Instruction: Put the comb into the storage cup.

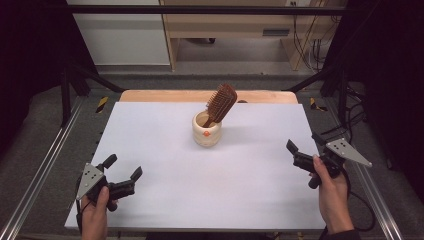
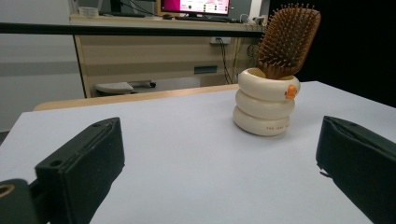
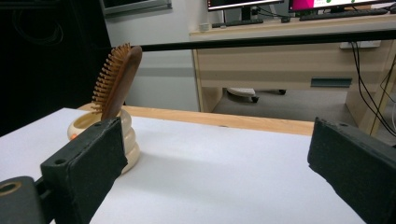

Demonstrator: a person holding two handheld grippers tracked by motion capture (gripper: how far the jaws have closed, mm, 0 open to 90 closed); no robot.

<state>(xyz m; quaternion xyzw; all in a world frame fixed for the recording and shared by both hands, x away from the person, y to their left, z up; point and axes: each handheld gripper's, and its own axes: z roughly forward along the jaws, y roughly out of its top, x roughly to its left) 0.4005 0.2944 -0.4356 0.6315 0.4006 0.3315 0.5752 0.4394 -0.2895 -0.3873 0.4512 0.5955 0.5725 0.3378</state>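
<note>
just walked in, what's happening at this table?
A person holds a gripper in each hand at the near corners of a white table. The left gripper and right gripper both have jaws open and hold nothing. Toward the far side of the table stands a cream ringed cup with a brown hairbrush in it, handle down, bristle head leaning out above the rim. Both grippers point toward the cup but are well apart from it; nothing is being touched.

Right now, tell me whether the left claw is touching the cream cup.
Apart. The high view shows the left claw near the table's front corner, bare white tabletop between it and the cream cup.
</note>
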